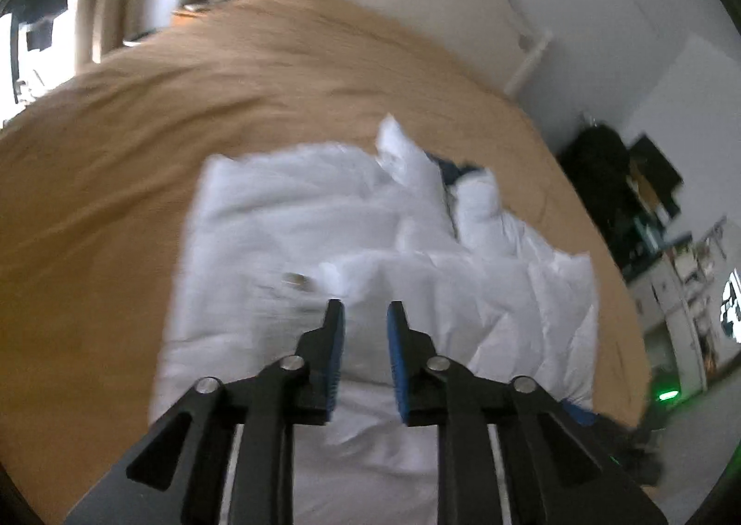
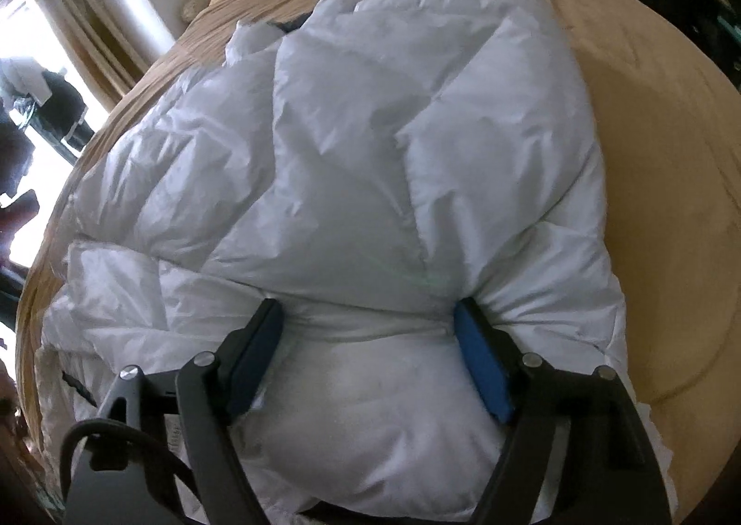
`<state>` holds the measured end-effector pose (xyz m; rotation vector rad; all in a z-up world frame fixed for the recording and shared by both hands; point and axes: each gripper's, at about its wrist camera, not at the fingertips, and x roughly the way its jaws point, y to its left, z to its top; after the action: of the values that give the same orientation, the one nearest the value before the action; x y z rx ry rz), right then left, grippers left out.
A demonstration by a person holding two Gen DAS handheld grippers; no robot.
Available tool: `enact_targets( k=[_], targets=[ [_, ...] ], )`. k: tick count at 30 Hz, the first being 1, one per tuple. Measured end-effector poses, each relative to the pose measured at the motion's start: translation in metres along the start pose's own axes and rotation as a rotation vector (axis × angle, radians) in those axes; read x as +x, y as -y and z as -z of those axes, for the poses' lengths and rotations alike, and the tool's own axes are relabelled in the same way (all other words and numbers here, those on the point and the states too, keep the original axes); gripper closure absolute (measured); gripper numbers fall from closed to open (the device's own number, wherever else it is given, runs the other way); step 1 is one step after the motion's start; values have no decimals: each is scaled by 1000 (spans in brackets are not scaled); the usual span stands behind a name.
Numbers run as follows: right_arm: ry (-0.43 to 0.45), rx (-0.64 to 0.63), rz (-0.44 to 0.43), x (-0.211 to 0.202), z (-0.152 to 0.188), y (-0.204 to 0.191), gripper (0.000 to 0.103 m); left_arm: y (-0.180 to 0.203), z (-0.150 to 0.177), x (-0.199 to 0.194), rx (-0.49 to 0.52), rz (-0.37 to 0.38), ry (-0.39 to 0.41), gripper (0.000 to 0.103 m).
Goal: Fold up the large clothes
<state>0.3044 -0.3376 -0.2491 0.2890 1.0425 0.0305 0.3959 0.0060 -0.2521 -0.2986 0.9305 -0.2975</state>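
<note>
Your tan bedspread (image 1: 139,131) covers the bed; the white puffy jacket (image 2: 347,131) lies on it. Your right gripper (image 2: 368,316) straddles the jacket's near bulge, pads pressing its sides. Your left gripper (image 1: 366,316) hangs above the jacket, narrowly parted, empty.

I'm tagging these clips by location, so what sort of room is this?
Most likely a bedroom: a puffy white quilted jacket lies on a wide bed with a tan bedspread, a white metal bed frame stands at its far end, and beige curtains hang by a bright window.
</note>
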Motion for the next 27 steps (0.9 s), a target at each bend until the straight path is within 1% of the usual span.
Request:
enact_targets(
  k=[1,2,3,4,5,7,8,10,12,14,15,17,19,21,23,24,25,26,27],
  targets=[
    [35,17,7,-14,-3,1,36,2,3,14,-3,-15,-27,68],
    [69,20,11,-27,-9,0,36,0,7,37,-26,-34,-82,64],
    [109,19,21,-40,-16,0,36,-3,10,51,-42,-44,-111,65],
    [131,15,34,-48,-27,0,36,-11,15,64,-68,-41,-135,65],
    [125,10,40,-49,-37,0,36,-15,17,70,-81,-33,-139,65],
    [110,17,68,-37,-68,4,36,-18,18,70,-77,-21,-142,65],
    [99,22,74,-27,-80,7,36,-17,17,70,-62,-27,-149,65],
    [57,60,96,5,-111,19,36,-16,20,71,-37,-40,-151,65],
    [17,118,82,33,-134,38,36,-12,21,73,-9,-47,-142,66],
    [-8,182,63,50,-152,53,36,-6,23,76,31,-69,-135,66],
    [-4,205,61,53,-162,58,36,-7,25,75,45,-78,-134,66],
    [4,228,93,54,-177,63,36,-5,26,76,59,-89,-136,66],
    [7,232,122,48,-187,63,38,-6,24,77,49,-90,-141,66],
    [36,205,139,30,-182,53,39,-10,22,76,31,-77,-146,66],
    [64,112,119,5,-162,30,39,-12,22,76,21,-66,-151,66],
    [70,75,122,-6,-147,21,39,-12,22,77,21,-65,-151,66],
    [64,37,135,-17,-124,11,39,-11,22,77,22,-67,-151,66],
    [61,18,132,-23,-112,9,39,-9,22,77,24,-71,-148,66],
    [50,-10,127,-28,-90,4,39,-10,23,77,25,-73,-147,66]
  ],
)
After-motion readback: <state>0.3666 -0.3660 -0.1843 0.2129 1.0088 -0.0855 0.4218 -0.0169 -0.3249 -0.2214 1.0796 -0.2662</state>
